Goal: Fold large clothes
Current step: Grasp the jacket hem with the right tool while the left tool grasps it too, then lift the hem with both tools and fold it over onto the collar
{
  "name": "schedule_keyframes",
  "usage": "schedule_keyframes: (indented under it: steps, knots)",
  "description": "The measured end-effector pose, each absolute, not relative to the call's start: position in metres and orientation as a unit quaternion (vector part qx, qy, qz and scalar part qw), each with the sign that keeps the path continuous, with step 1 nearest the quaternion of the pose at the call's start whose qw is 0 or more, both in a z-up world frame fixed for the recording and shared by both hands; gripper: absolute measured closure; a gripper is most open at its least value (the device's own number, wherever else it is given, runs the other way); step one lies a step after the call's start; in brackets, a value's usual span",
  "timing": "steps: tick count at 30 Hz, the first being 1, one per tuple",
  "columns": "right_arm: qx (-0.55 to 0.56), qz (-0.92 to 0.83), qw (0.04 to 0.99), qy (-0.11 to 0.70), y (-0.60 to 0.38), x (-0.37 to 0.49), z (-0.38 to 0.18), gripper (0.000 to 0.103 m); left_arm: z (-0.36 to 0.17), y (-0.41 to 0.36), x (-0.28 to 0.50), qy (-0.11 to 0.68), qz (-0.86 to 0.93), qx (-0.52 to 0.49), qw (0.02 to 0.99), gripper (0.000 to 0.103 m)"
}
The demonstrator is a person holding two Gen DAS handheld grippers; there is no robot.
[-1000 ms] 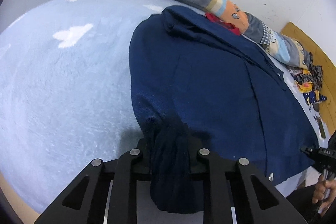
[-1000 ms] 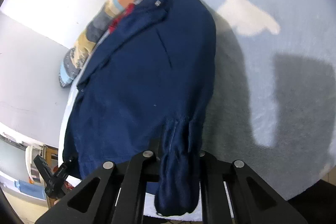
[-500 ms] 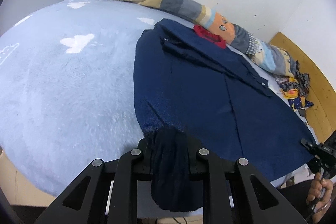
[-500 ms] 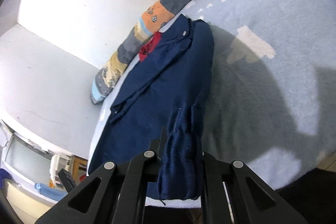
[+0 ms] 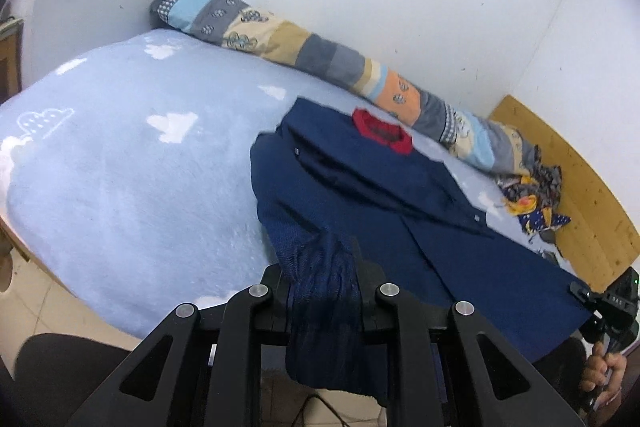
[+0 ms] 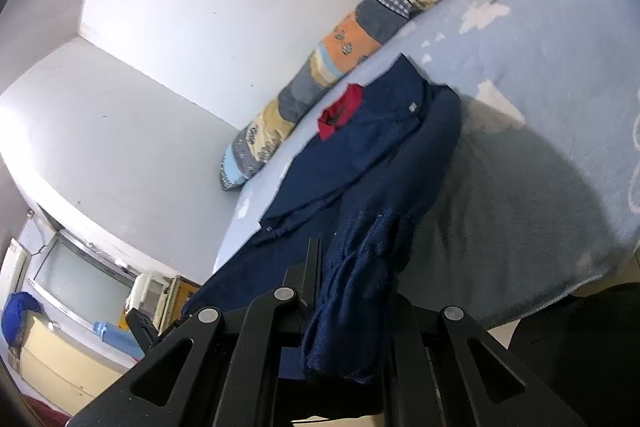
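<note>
Lying spread across the light blue bedcover (image 5: 120, 167), collar toward the wall: navy jacket (image 5: 380, 195) with red lining (image 5: 382, 131) showing. Bunching thickly between the jaws of the left gripper (image 5: 324, 287) and the right gripper (image 6: 356, 291), each clamping a hem corner, fabric hiding the fingertips. Running along the wall behind: striped bolster (image 5: 312, 55). Crumpling near the wooden headboard (image 5: 576, 187): patterned cloth (image 5: 528, 195).

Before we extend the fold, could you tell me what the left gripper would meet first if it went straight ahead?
Probably the jacket itself: the left gripper, shut on its hem, points across the cloth lying on the blanket. Depth is unclear.
</note>
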State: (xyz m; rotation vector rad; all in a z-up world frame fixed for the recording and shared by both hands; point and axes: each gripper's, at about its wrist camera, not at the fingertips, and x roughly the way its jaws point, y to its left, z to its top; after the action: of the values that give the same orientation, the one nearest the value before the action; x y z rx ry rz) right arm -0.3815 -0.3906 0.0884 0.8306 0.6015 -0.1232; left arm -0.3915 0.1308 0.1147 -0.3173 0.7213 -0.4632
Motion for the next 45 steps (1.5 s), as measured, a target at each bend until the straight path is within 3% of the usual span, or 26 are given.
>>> schedule_keyframes:
  steps: [10, 24, 37, 45]
  knots:
    - [0.331, -0.038, 0.908, 0.254, -0.368, -0.394, 0.152, 0.095, 0.165, 0.159, -0.457, 0.292, -0.240, -0.135, 0.916, 0.083]
    - [0.329, -0.025, 0.914, 0.235, -0.395, -0.336, 0.175, 0.095, 0.197, 0.151, -0.419, 0.295, -0.220, -0.167, 0.915, 0.082]
    - [0.352, -0.050, 0.897, 0.262, -0.466, -0.212, 0.170, 0.094, 0.208, 0.077, -0.263, 0.342, -0.200, -0.175, 0.901, 0.081]
    - [0.387, -0.076, 0.859, 0.327, -0.539, -0.085, 0.103, 0.094, 0.152, 0.021, -0.108, 0.428, -0.168, -0.184, 0.869, 0.080]
